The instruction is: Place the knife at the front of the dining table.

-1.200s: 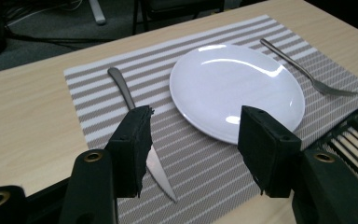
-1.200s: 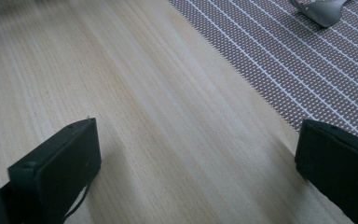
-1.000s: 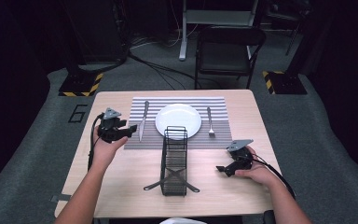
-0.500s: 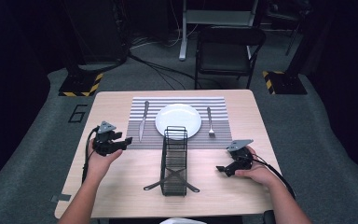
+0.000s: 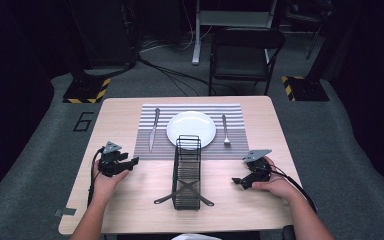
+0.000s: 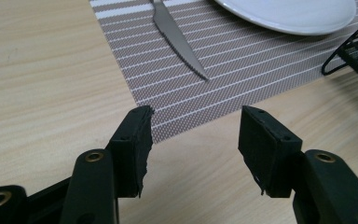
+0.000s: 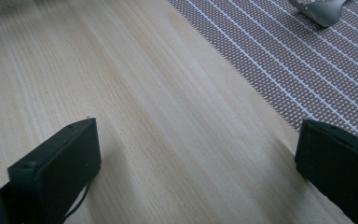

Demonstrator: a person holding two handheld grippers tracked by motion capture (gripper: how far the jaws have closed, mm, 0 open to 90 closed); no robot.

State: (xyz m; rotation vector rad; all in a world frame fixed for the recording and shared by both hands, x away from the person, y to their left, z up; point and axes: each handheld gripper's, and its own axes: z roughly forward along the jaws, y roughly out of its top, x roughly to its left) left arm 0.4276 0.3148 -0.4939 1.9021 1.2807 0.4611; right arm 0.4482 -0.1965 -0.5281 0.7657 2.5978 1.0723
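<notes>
With both my claws empty and spread, left gripper (image 5: 125, 163) low near the placemat (image 6: 242, 70) corner and the serrated table knife (image 6: 179, 42), a shallow reach could snag the mat's edge and drag the plate (image 5: 191, 129). Right gripper (image 5: 241, 181) rests beside the wire rack (image 5: 187, 170).

knife (image 6: 179, 39) handle runs off the top edge in the left gripper view, plate (image 6: 289, 14) cropped too; rack (image 6: 354, 51) slips out right. fork (image 7: 319, 10) handle end barely peeks in, top edge.
</notes>
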